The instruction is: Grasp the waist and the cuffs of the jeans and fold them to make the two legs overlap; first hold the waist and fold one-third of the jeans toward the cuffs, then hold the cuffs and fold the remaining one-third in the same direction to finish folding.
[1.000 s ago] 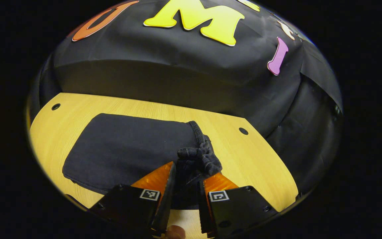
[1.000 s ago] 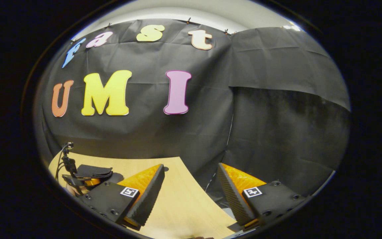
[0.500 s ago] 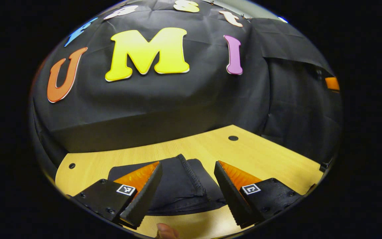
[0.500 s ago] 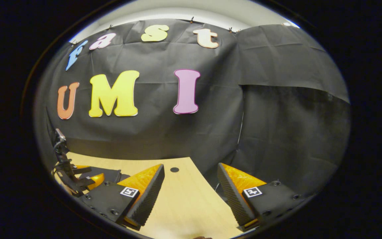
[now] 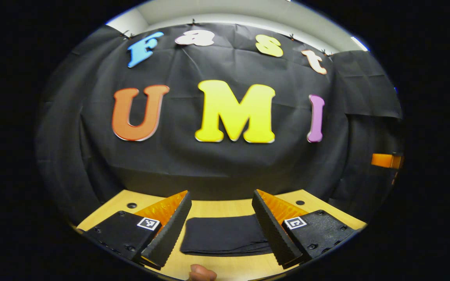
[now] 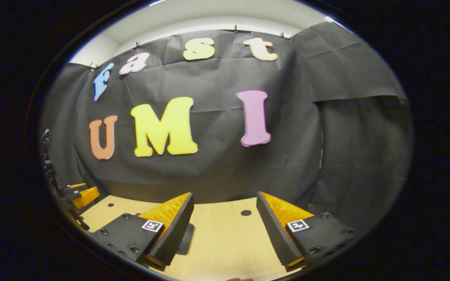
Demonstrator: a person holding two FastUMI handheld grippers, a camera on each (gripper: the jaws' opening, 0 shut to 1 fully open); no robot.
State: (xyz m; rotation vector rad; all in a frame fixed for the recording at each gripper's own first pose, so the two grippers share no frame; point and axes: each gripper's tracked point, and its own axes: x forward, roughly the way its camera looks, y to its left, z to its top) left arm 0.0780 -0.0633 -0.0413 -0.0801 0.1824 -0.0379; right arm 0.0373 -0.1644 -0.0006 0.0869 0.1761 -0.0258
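The dark jeans (image 5: 225,236) lie folded into a flat, compact rectangle on the wooden table (image 5: 225,207). My left gripper (image 5: 220,194) hovers open just in front of them, with the bundle showing between its fingers and nothing held. My right gripper (image 6: 225,194) is open too, over bare table (image 6: 225,242) to the right of the jeans. A dark edge of the jeans (image 6: 188,239) peeks out behind its left finger. In the right gripper view the left gripper (image 6: 81,195) sits at the far left edge. In the left gripper view part of the right gripper (image 5: 386,160) shows at the far right.
The booth's black cloth wall (image 5: 225,164) rises right behind the table's far edge. Small round holes (image 5: 132,205) (image 6: 245,212) mark the tabletop. A person's fingertip (image 5: 202,272) shows at the bottom of the left gripper view.
My left gripper let go of the bunched jeans edge, opened, and drew back and tilted up; the jeans now lie flat and folded. The right gripper stayed open and turned leftward.
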